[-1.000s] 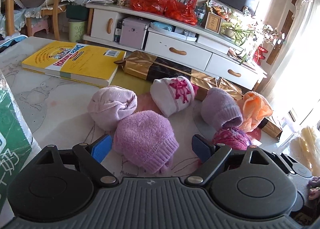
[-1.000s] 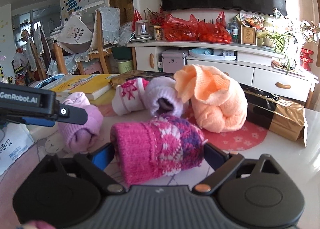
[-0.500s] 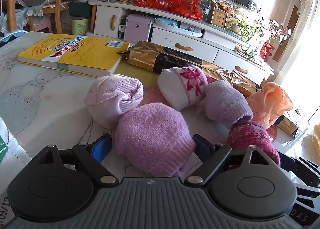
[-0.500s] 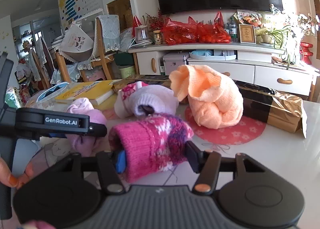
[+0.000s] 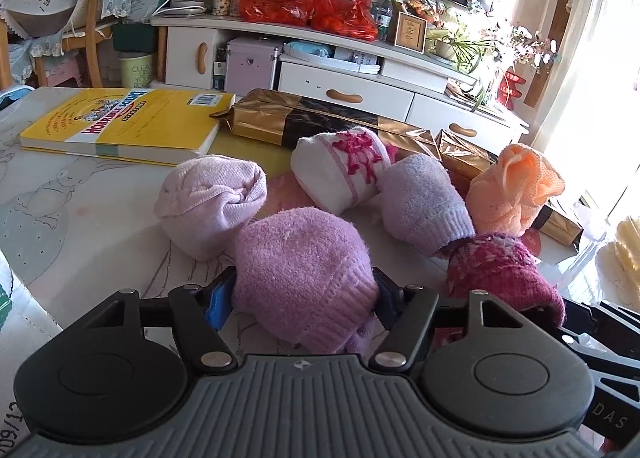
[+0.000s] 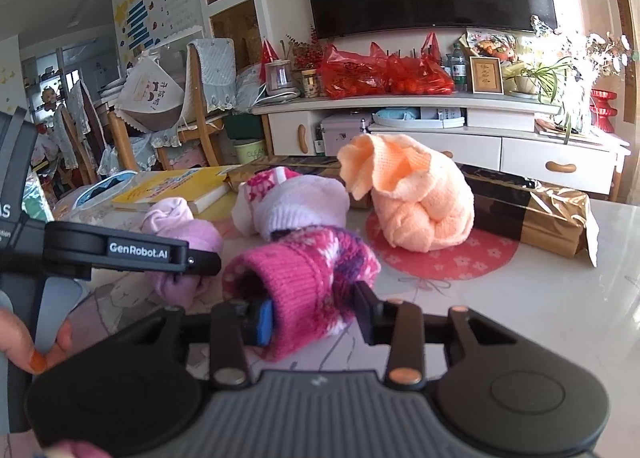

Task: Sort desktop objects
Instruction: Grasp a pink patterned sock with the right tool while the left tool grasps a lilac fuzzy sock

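A fuzzy purple sock roll (image 5: 300, 278) lies on the table between the fingers of my left gripper (image 5: 302, 300). Its jaws are closing and both pads touch the roll's sides. In the right wrist view a magenta patterned sock roll (image 6: 304, 286) sits between the fingers of my right gripper (image 6: 314, 314). Those jaws are closing too and squeeze the roll. The same magenta roll (image 5: 500, 278) shows at the right of the left wrist view. Behind lie a pale pink roll (image 5: 208, 201), a white roll with a pink pattern (image 5: 340, 165), a lavender roll (image 5: 424, 205) and an orange roll (image 5: 516, 189).
A yellow book (image 5: 128, 121) lies at the back left of the table, and a gold-and-black package (image 5: 304, 121) runs along the back. The orange roll (image 6: 420, 201) rests on a red round mat (image 6: 440, 258). A person's fingers (image 6: 40, 354) hold the left gripper's handle.
Both pairs of jaws have narrowed from wide open onto their sock rolls. The left gripper has moved forward, so the purple roll now sits between its fingers.
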